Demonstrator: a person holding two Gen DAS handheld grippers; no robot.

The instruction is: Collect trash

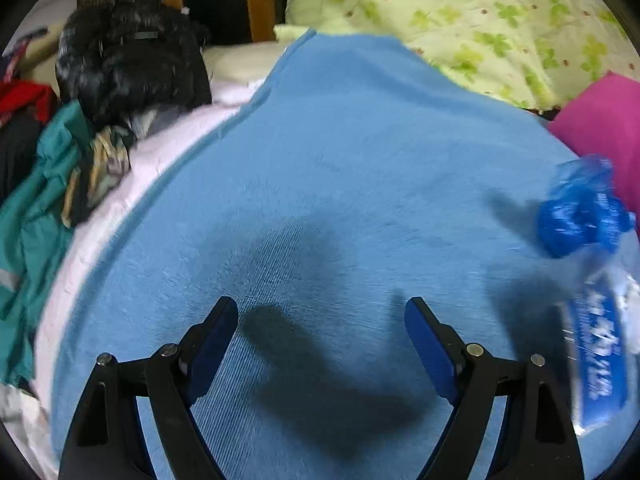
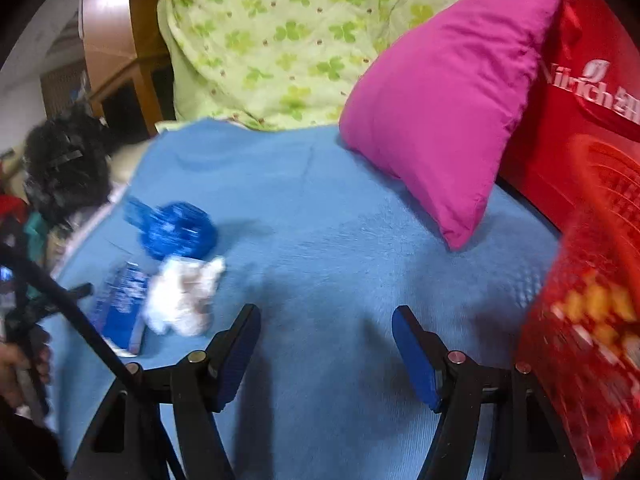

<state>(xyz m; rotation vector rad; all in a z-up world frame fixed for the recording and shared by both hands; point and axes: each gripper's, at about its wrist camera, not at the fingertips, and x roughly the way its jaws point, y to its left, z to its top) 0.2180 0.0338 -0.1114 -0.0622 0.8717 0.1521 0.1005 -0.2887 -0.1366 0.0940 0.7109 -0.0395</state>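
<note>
On a blue blanket [image 2: 320, 216] lie three bits of trash: a crumpled blue plastic bag [image 2: 176, 230], a white crumpled tissue [image 2: 182, 298] and a flat blue wrapper [image 2: 120, 308]. They sit left of my right gripper [image 2: 326, 322], which is open with nothing between its fingers. In the left wrist view the blue bag [image 1: 580, 212] and the blue wrapper [image 1: 600, 348] show at the right edge, blurred. My left gripper [image 1: 322, 314] hangs open over bare blanket [image 1: 340, 160], to the left of them. A red snack bag [image 2: 588, 340] is blurred at the right.
A magenta pillow [image 2: 444, 100] and a red box [image 2: 588, 92] lean at the back right. A green clover quilt [image 2: 280, 36] lies behind. A heap of clothes with a black furry item [image 1: 128, 56] lines the left edge. A person's hand [image 2: 18, 368] holds the other gripper at left.
</note>
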